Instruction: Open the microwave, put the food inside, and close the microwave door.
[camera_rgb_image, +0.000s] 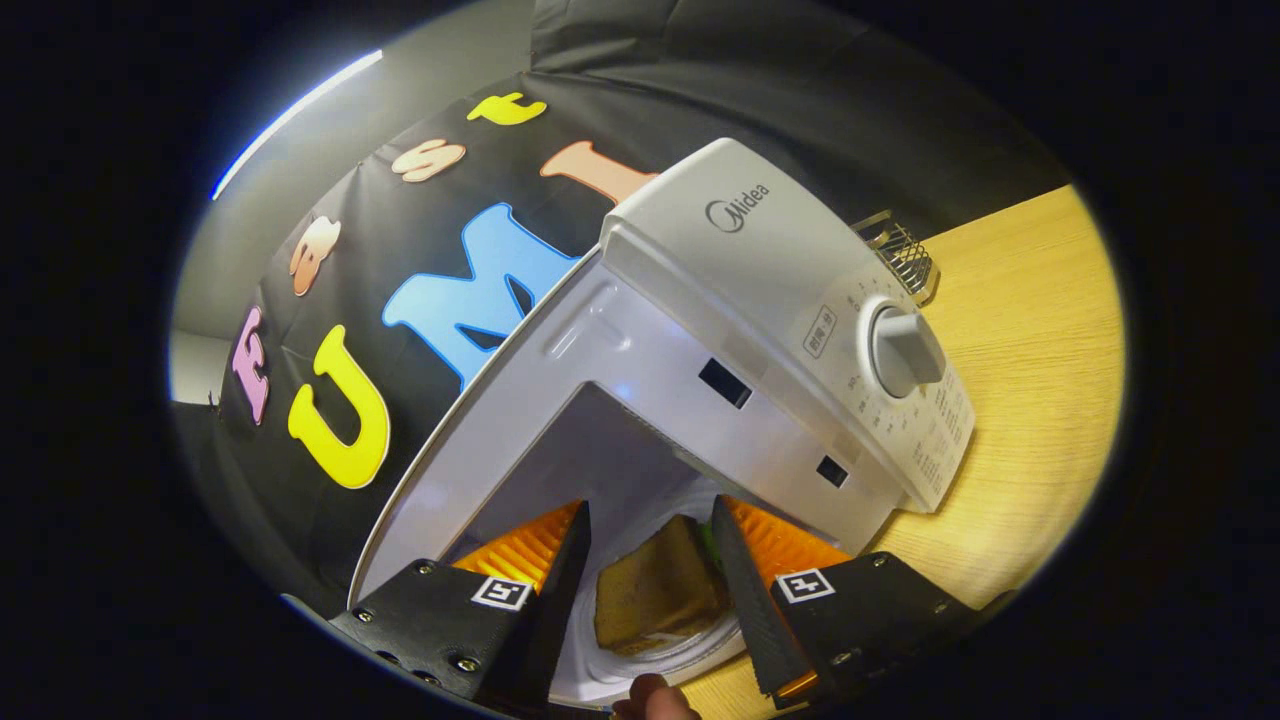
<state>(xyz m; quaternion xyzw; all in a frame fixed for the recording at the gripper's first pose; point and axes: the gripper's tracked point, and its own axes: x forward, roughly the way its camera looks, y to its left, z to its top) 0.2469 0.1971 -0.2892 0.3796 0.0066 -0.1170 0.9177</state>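
Note:
The white microwave (760, 300) stands on the wooden table with its door swung open, and its pale cavity (600, 460) lies just beyond the fingers. Its control panel with a round knob (905, 350) sits beside the opening. A brown slice of food (655, 590) lies on a white plate (700, 652) between my fingers, at the mouth of the cavity. My gripper (650, 560) is rolled to one side and shut on the plate, with a finger close against each side of the food. A person's fingertip (652, 697) shows just behind the plate.
The light wooden tabletop (1020, 400) stretches out past the control panel. A small wire rack (905, 255) stands behind the microwave's far corner. The black cloth wall hangs behind the microwave.

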